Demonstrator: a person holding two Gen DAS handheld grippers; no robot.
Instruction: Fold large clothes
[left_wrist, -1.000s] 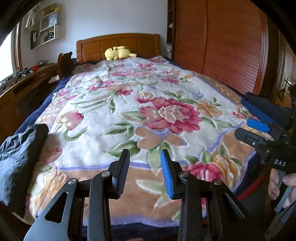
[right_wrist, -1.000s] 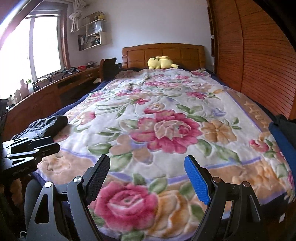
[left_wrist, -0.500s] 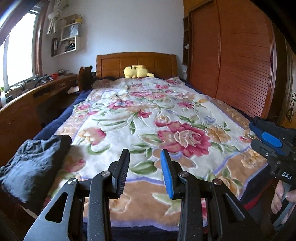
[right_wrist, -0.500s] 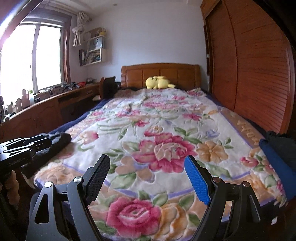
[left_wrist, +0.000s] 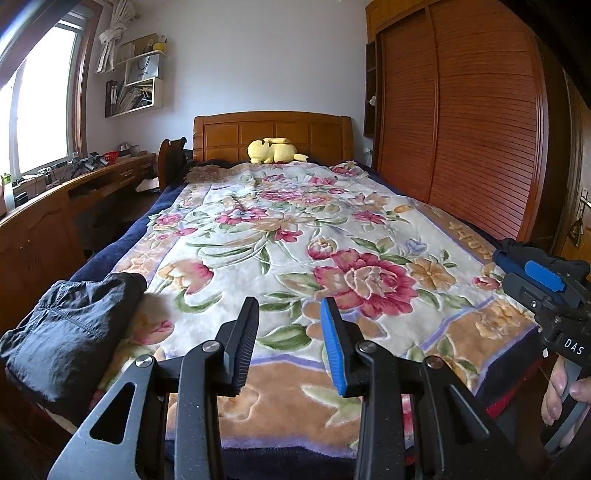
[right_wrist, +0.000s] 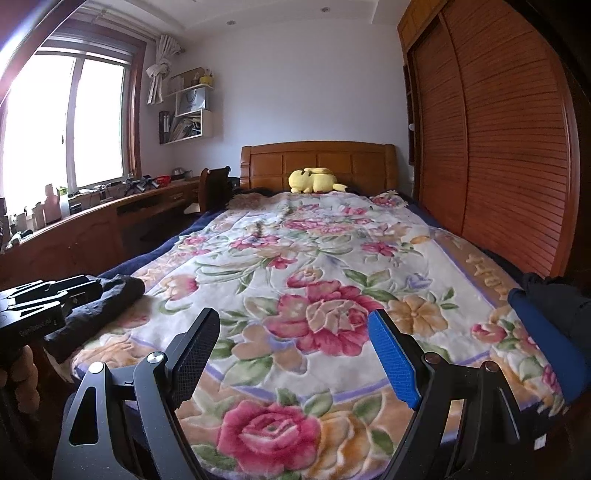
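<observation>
Left gripper (left_wrist: 290, 343) narrow gap, empty; right gripper (right_wrist: 295, 354) wide, empty, both above bed foot. Folded dark garment (left_wrist: 70, 332) on floral blanket (left_wrist: 280, 236), near left corner. Wooden wardrobe (left_wrist: 461, 129) right, window (right_wrist: 62, 122) left.

- The blanket (left_wrist: 280, 229) on the bed is thick plush cloth, matt, with a raised flower pattern.
- The dark garment (left_wrist: 70, 332) at the left edge of the bed is thin woven cloth with a slight sheen and stitched seams.
- The left tool (left_wrist: 290, 341) has matt black plastic arms, shiny metal rivets, one ribbed black pad and one blue textured pad.
- The wardrobe doors (left_wrist: 480, 122) are slatted wood with a satin varnish.
- The headboard (right_wrist: 317, 162) is glossy varnished wood.
- The yellow toy (right_wrist: 314, 181) is soft plush.
</observation>
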